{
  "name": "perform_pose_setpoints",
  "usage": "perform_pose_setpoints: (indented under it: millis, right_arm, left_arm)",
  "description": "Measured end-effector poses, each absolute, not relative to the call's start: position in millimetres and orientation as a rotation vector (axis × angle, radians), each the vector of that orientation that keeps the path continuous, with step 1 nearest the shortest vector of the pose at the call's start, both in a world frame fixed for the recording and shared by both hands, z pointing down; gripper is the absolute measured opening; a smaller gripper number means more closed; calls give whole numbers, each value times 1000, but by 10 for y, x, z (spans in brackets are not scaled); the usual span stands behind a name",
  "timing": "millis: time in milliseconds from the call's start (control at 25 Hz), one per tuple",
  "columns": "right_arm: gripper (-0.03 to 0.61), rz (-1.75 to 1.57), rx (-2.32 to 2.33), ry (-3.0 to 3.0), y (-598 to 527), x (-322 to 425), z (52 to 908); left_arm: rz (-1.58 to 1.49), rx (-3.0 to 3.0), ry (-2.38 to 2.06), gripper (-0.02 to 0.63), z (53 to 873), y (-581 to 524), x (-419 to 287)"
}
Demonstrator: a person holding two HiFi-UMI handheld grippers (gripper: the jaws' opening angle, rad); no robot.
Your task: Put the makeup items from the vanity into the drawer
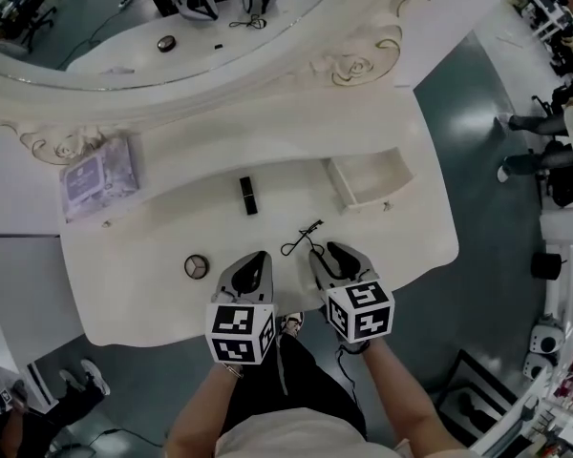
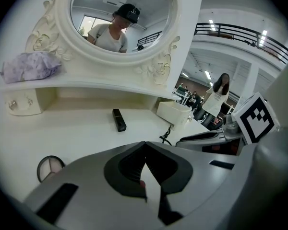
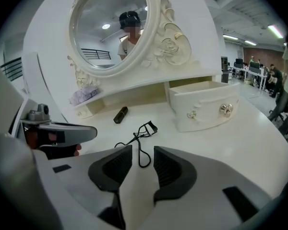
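Eyelash curler [image 3: 141, 138]: lay flat on the vanity top [image 1: 153, 237], near edge, its loop handles just ahead of the right gripper [image 3: 143, 152], whose jaws stood apart and pressed on nothing. Lipstick [image 1: 248, 196]: black tube, lying farther in, left of the curler and well apart from it. Compact [image 1: 197, 266]: round, near left, just beside the left gripper [image 1: 258, 259], whose jaws were together and empty. Drawer [image 1: 340, 184]: pulled open at far right. By judgement no item had yet been stowed and all three were left to move, the curler apparently first. Purple packet [image 1: 97, 175]: on the far-left shelf under the mirror [image 1: 172, 17]. Only the head view looked into the drawer, which appeared bare; the right gripper view gave just its knobbed front. The compact showed in the head and left gripper views, not in the right gripper view.
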State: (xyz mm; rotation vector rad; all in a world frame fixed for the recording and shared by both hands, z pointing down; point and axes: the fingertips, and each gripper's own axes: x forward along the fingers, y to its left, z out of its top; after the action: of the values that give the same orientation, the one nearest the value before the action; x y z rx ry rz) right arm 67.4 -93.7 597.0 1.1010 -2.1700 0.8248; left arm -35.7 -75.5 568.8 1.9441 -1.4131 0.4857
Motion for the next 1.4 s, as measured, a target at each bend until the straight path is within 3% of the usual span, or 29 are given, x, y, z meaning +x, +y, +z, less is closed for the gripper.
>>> perform_pose_setpoints:
  millis: [400, 520, 1400]
  right_arm:
    - [145, 690, 992, -2087, -982, 566, 6094]
    - [97, 674, 1006, -2067, -1008, 602, 6097]
    - [87, 700, 1116, -2129, -938, 719, 5760]
  left_arm:
    - [481, 1929, -1409, 5, 5762, -826, -409]
    - [479, 1928, -1406, 5, 5764, -843, -399]
    - [466, 1961, -1414, 5, 5617, -850, -368]
